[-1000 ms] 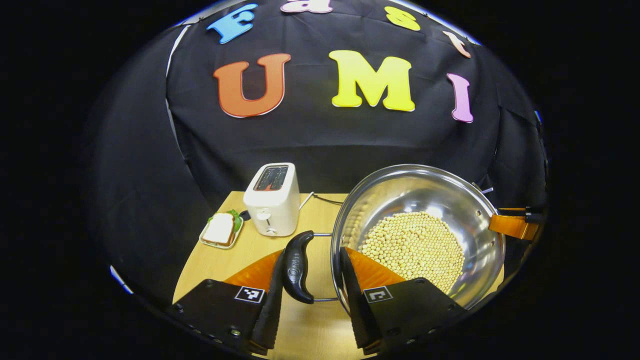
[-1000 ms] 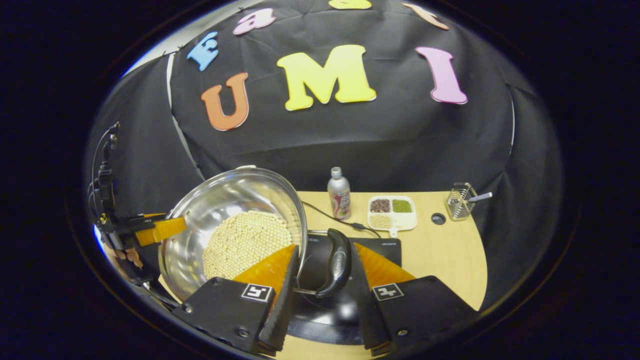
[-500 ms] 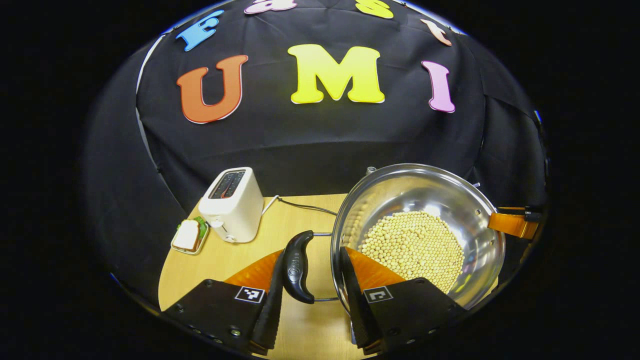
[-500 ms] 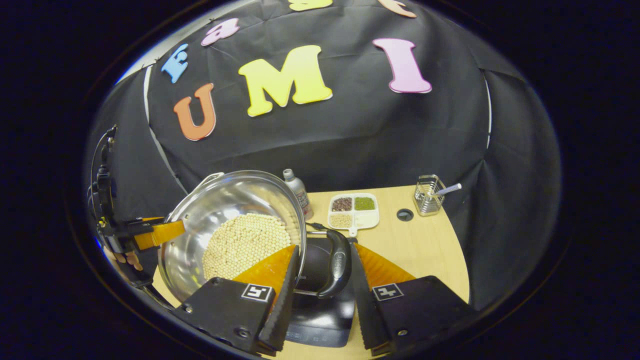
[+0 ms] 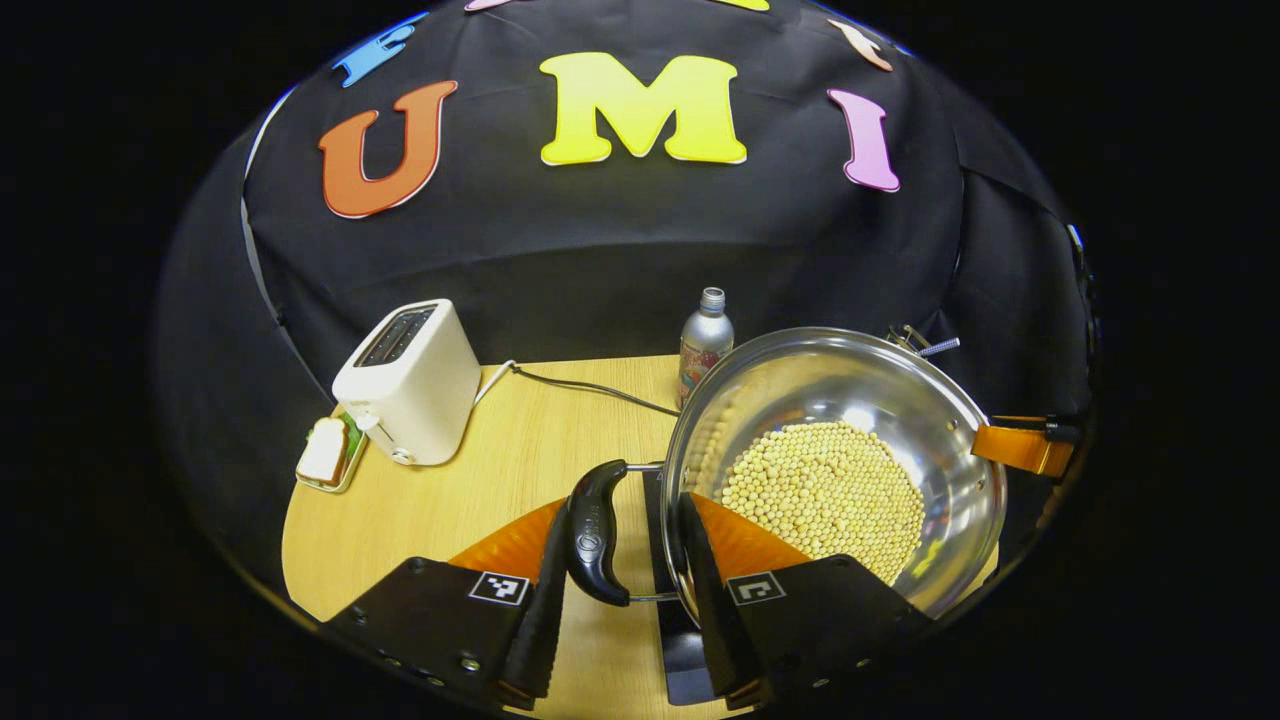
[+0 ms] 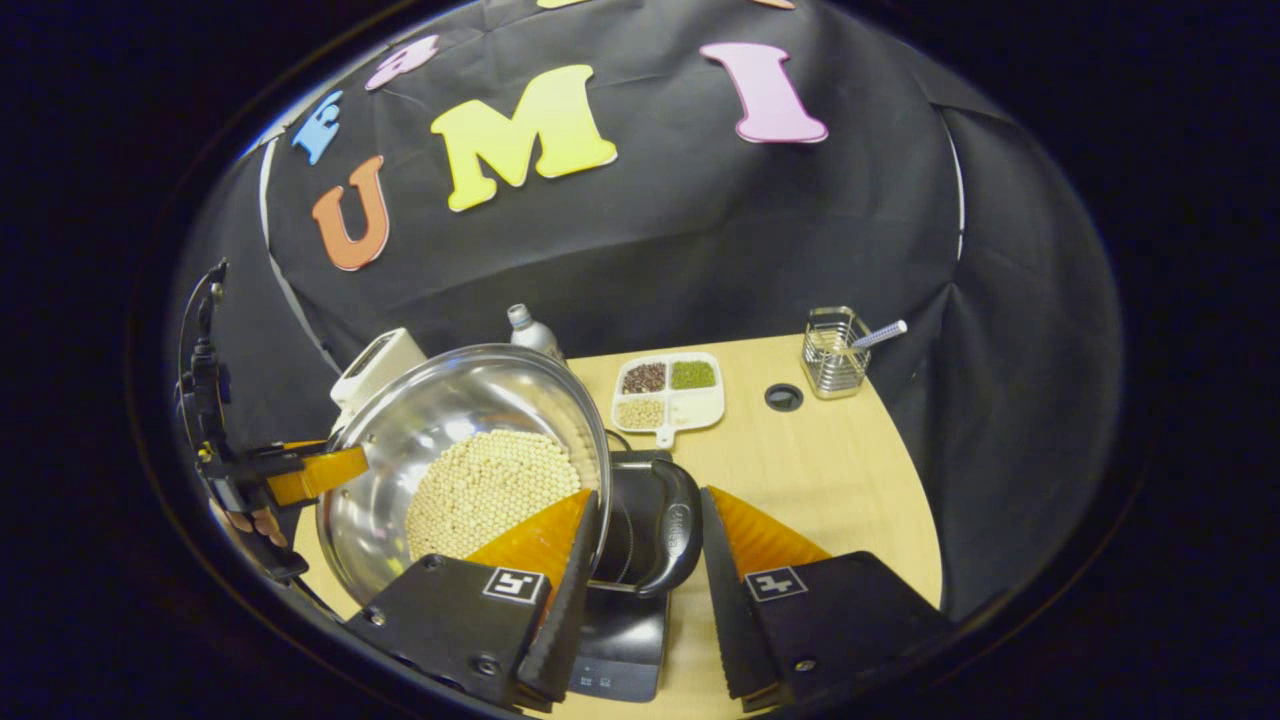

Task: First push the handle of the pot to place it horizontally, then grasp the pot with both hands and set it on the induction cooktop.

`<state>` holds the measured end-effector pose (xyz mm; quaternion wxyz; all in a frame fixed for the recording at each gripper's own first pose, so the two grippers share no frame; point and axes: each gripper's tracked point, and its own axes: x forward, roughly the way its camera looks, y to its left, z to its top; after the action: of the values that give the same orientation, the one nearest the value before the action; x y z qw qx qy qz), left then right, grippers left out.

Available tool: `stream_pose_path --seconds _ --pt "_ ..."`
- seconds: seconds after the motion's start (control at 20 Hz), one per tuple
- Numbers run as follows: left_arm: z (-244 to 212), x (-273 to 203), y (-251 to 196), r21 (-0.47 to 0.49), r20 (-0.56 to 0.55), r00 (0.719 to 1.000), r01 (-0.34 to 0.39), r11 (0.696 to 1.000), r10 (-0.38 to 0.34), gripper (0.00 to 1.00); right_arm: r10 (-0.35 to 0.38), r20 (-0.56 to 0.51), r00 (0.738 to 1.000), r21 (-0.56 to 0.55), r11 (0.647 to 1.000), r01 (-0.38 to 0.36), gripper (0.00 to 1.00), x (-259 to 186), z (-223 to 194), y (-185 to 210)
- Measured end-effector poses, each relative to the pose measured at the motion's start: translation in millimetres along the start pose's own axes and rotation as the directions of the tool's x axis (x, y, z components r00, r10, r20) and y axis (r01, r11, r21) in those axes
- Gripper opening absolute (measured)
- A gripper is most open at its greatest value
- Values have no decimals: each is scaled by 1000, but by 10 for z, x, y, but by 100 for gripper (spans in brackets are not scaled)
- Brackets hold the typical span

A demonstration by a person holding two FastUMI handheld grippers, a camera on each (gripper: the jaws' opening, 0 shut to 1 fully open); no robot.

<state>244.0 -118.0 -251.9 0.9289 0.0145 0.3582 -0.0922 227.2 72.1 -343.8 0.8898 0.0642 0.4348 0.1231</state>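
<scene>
The left gripper (image 5: 620, 560) is clamped on the pot's left handle (image 5: 596, 533) and the right gripper (image 6: 640, 560) on its right handle (image 6: 675, 540). The steel pot (image 5: 880, 400), holding beans (image 5: 825, 495), hangs above the black cooktop (image 6: 620, 640) on the table (image 5: 480, 490), near a toaster (image 5: 410, 385) and bottle (image 5: 705, 340).

A light wooden table (image 5: 440, 500) with a rounded edge stands against the booth's creased black cloth wall (image 5: 600, 260).

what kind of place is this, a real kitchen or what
Likely a staged kitchen tabletop in a recording booth, not a real kitchen: a white two-slot toaster, a black induction cooktop and a steel pot of beans share one wooden table.
</scene>
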Motion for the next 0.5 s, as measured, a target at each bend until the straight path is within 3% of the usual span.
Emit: stream_pose_path --seconds 0.1,0.5 --pt "-86 116 -25 -1 -17 1000 3 1000 -3 57 -3 -10 1000 -2 1000 3 59 101 -67 -54" --pt "-469 484 -109 -58 -64 998 15 998 -19 57 -25 -22 999 -36 999 24 57 483 -365 -229"
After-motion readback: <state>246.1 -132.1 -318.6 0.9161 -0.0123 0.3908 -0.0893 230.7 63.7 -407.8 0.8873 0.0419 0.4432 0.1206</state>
